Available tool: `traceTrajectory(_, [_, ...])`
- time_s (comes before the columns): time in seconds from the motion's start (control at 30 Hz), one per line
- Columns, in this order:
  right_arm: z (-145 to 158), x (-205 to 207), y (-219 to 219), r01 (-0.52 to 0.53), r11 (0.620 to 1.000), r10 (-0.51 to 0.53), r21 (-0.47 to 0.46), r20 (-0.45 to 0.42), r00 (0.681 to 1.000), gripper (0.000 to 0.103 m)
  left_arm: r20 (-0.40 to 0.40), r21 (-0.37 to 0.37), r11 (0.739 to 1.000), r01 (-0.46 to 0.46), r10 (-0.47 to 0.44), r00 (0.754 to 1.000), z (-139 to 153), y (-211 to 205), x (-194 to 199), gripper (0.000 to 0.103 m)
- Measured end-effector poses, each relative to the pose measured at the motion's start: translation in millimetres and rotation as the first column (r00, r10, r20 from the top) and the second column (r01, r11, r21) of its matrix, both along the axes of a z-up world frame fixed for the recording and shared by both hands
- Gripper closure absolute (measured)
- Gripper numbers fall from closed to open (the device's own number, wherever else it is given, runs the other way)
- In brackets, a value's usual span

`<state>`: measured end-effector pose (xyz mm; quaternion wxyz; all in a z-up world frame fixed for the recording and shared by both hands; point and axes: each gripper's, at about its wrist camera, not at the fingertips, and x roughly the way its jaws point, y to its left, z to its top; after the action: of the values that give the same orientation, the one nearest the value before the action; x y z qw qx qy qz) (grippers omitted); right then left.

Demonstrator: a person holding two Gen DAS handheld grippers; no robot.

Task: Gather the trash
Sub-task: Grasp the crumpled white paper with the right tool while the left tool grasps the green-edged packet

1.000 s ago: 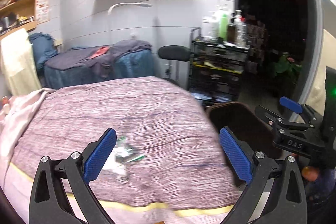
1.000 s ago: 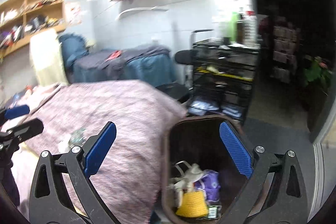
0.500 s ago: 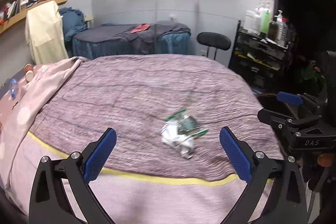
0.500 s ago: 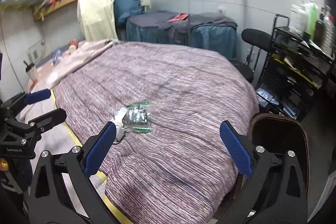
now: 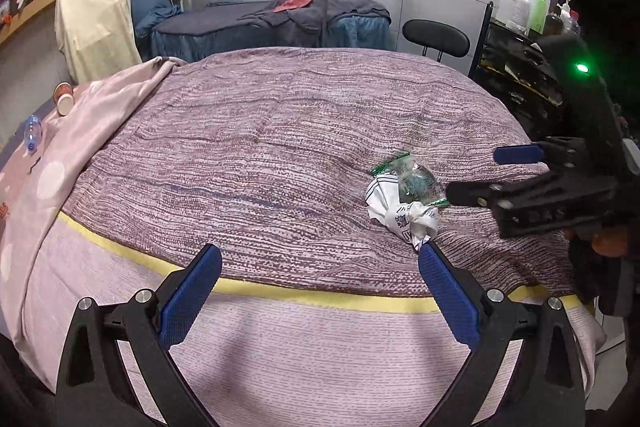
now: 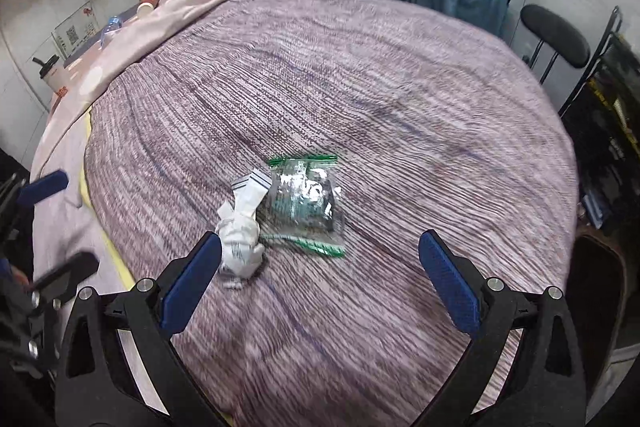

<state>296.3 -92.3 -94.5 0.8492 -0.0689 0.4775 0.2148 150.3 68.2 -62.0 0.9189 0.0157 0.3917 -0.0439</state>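
1. Left gripper (image 5: pixel 318 291): jaws wide apart, holding nothing.
2. Right gripper (image 6: pixel 320 289): jaws wide apart, holding nothing.
3. Bag (image 6: pixel 306 201) and paper (image 6: pixel 240 227): touching on bed (image 6: pixel 360 67), at 11 o'clock in the right view.

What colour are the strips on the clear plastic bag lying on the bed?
Green, along both ends of the clear plastic bag; clearest in the right wrist view.

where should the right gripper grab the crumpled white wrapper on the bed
Grip the bunched lower end of the crumpled white wrapper, where it stands proud of the bedspread. Probably come from above with the open right gripper, fingers either side. Its flatter upper end touches the clear zip bag, so avoid that end.
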Motion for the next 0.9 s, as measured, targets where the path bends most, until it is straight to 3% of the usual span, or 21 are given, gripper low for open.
traceTrajectory(0.2, [-14.5,26.4,13.7,0.014,1.000,-0.014,0.010,-0.072,0.997,0.017,-0.019,0.003,1.000,0.026,-0.026,0.999,-4.8,-2.2,2.8,0.006])
traceTrajectory(0.3, [-11.8,21.3,16.0,0.001,0.999,0.002,0.037,-0.075,0.997,0.018,-0.023,0.008,0.999,0.037,-0.037,0.999,-6.8,-2.4,2.8,0.006])
traceTrajectory(0.37, [-11.6,14.7,20.3,-0.027,0.998,0.032,0.055,-0.083,0.996,0.024,-0.027,0.009,0.999,0.040,-0.040,0.999,-9.1,-1.3,2.5,0.006])
traceTrajectory(0.63, [-32.3,2.3,44.7,-0.152,0.988,0.155,0.031,-0.171,0.973,0.074,-0.048,-0.027,0.999,0.038,-0.039,0.998,-15.2,4.2,5.0,0.006])
traceTrajectory(0.9, [-7.7,-11.0,25.2,-0.114,0.987,0.125,0.111,-0.093,0.988,0.076,-0.062,-0.019,0.997,0.073,-0.074,0.995,-15.2,-4.4,12.5,0.006])
